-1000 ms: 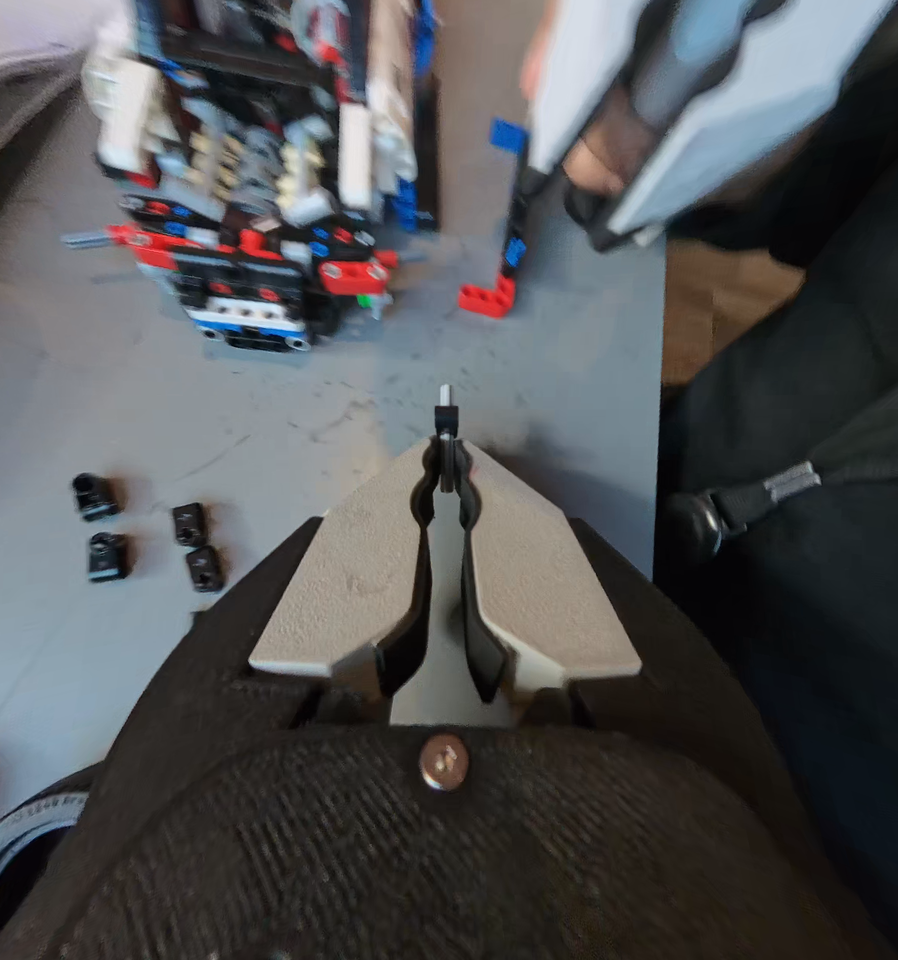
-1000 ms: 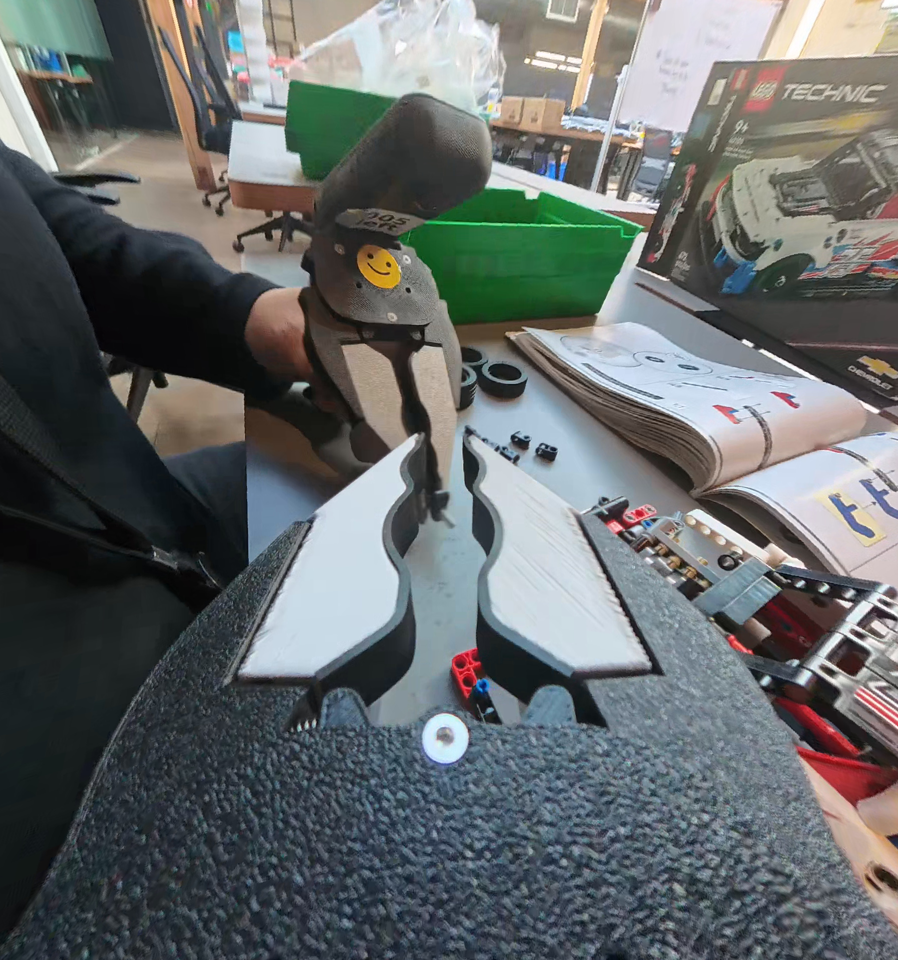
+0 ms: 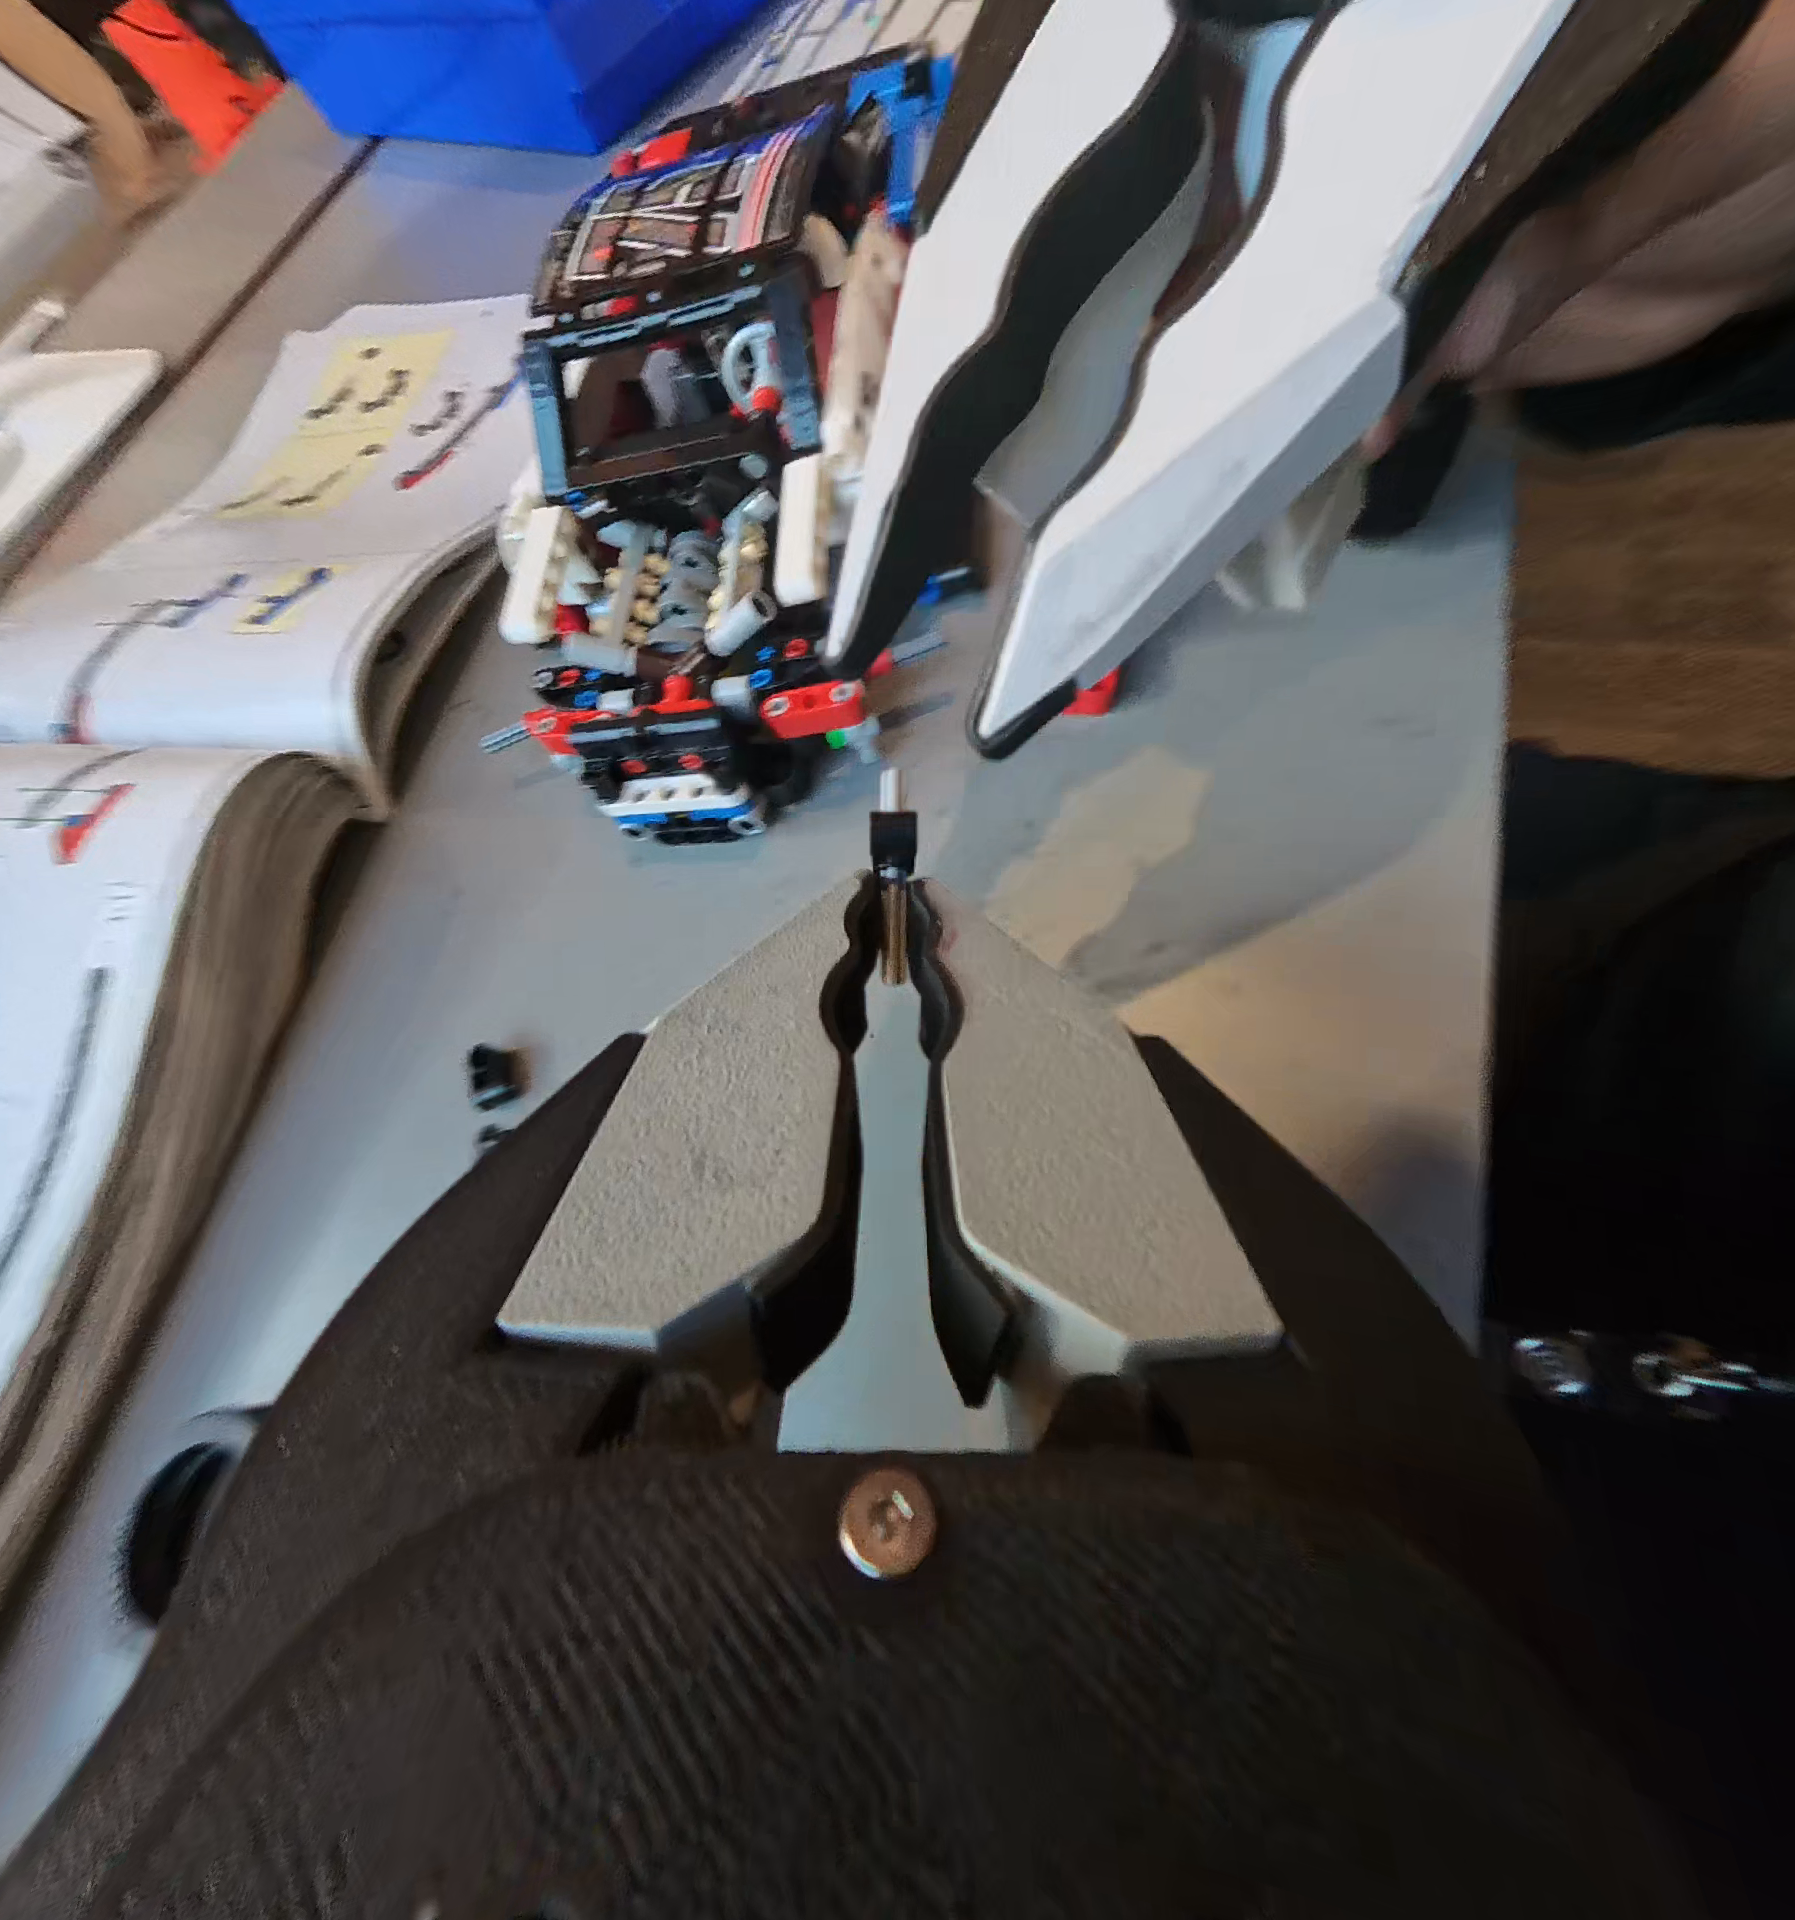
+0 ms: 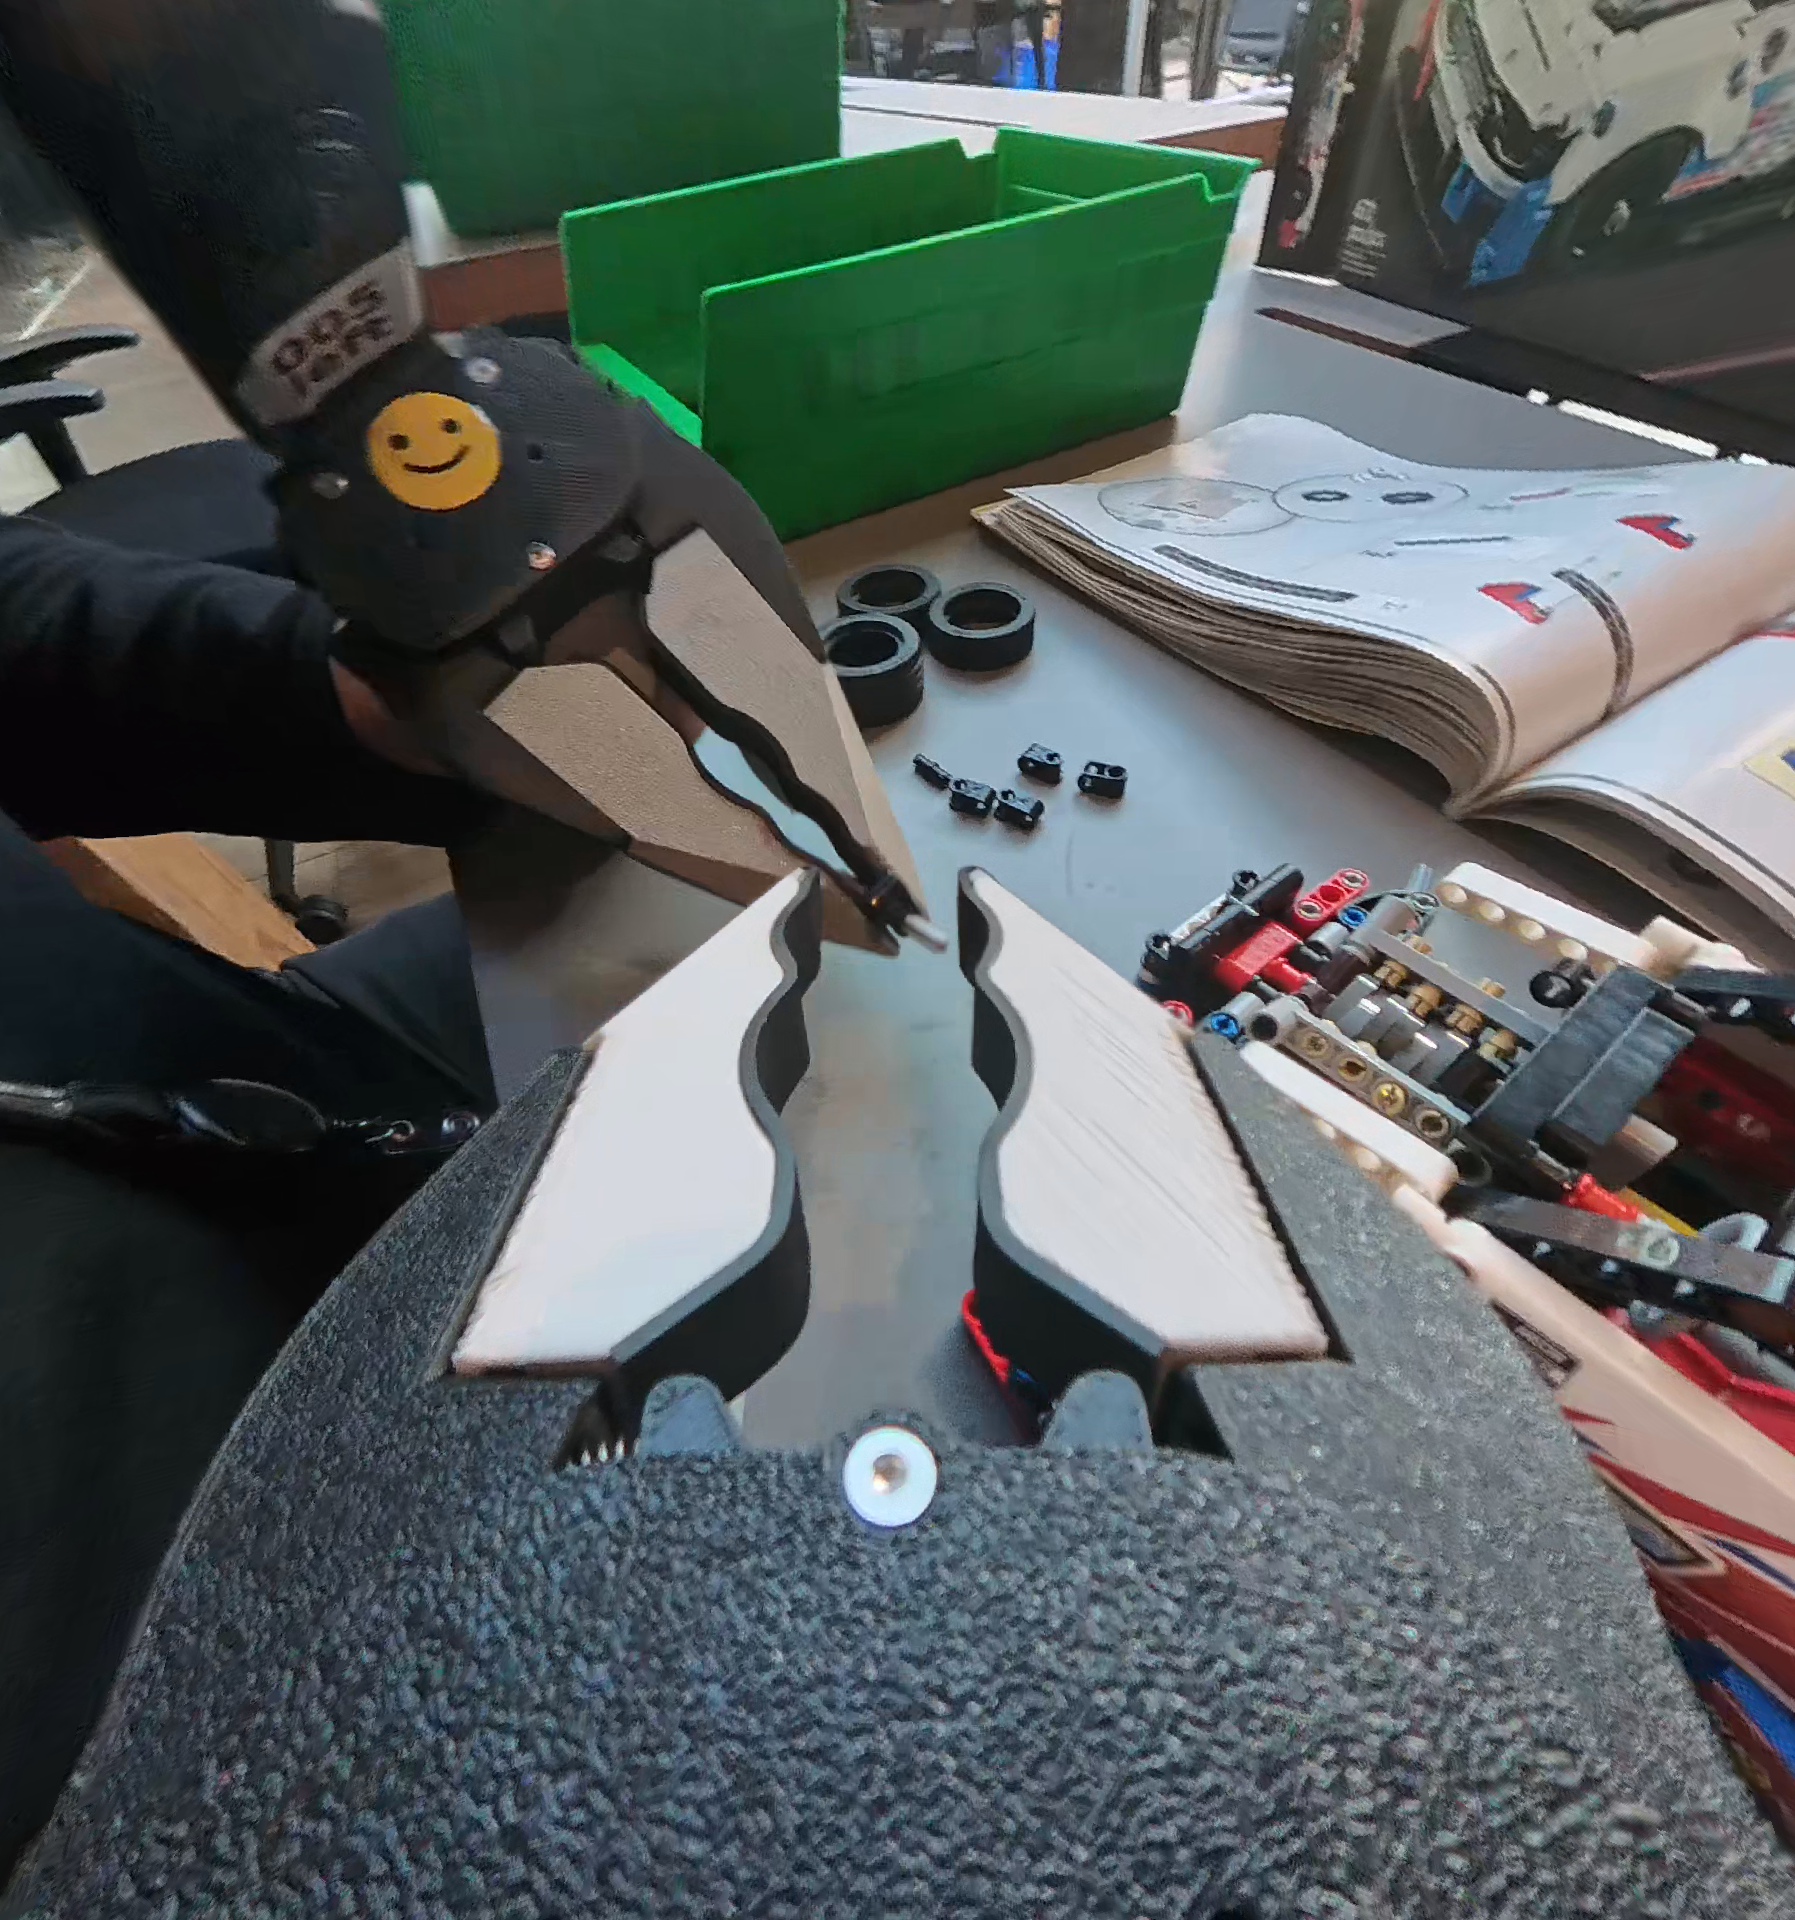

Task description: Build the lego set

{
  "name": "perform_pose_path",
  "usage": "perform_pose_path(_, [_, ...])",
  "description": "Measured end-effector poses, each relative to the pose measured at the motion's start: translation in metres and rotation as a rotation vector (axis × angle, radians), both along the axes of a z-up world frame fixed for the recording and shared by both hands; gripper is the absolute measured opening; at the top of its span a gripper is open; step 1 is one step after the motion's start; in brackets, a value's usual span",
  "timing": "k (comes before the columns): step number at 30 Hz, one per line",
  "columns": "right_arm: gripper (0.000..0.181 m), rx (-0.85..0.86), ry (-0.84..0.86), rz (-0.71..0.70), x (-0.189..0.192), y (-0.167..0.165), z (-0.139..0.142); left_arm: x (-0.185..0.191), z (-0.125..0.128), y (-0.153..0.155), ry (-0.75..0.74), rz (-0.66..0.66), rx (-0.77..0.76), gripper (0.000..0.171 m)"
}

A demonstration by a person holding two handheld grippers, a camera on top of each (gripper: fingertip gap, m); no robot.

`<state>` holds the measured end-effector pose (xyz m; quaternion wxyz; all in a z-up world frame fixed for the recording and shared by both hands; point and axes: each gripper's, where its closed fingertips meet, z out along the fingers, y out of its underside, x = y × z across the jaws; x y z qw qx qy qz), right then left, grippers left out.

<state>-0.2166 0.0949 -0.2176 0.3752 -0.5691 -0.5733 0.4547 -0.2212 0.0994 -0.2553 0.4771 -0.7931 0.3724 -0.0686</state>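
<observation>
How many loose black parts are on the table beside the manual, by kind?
Black tyres: 3
Small black connector pieces: 5
Total: 8
The left gripper also pinches one more small pin piece, off the table.

A small black pin with a pale tip sticks out from closed jaws, above the desk. The half-built car sits beyond it, red, white and black, engine exposed.
</observation>
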Motion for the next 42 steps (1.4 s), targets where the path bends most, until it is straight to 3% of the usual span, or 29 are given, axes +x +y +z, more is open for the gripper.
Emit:
perform_pose_path(4, [0.026, -0.001, -0.014, -0.025, -0.002, 0.003, -0.002, -0.016, 0.006, 0.008, 0.233, 0.052, 0.177, 0.002])
perform_pose_path(6, [0.028, 0.024, -0.017, 0.005, -0.003, -0.001, -0.002, 0.002, 0.005, -0.002, 0.244, -0.073, 0.203, 0.001])
perform_pose_path(8, [0.031, 0.045, -0.017, 0.051, -0.004, -0.006, -0.001, 0.017, 0.001, -0.011, 0.152, -0.137, 0.13, 0.001])
perform_pose_path(14, [0.03, 0.142, -0.037, 0.142, 0.0, -0.016, -0.004, 0.024, 0.01, -0.011, -0.244, -0.111, -0.134, 0.002])
perform_pose_path(17, [0.024, 0.083, -0.013, 0.15, -0.003, -0.016, 0.001, 0.025, 0.015, -0.011, -0.417, -0.112, -0.244, 0.002])
perform_pose_path(24, [0.006, 0.008, -0.025, 0.092, -0.003, 0.003, 0.006, 0.018, 0.027, -0.007, -0.578, -0.092, -0.284, 0.002])
perform_pose_path(26, [0.003, 0.026, -0.052, 0.013, -0.002, 0.016, 0.002, 0.002, 0.017, 0.003, -0.529, 0.022, -0.279, 0.002])
perform_pose_path(28, [0.018, -0.023, -0.089, 0.013, -0.003, 0.012, -0.003, -0.005, 0.014, 0.007, -0.463, 0.064, -0.241, 0.002])
perform_pose_path(32, [0.018, -0.04, -0.125, -0.03, -0.009, 0.011, -0.007, -0.003, 0.012, 0.005, -0.296, 0.074, -0.141, 0.001])
perform_pose_path(35, [0.018, 0.004, -0.152, 0.023, -0.009, 0.004, -0.01, 0.007, 0.016, -0.004, -0.234, -0.001, -0.088, 0.001])
perform_pose_path(42, [0.01, -0.005, -0.133, 0.052, -0.011, 0.003, -0.009, 0.0, 0.017, -0.003, -0.233, 0.051, -0.1, 0.002])
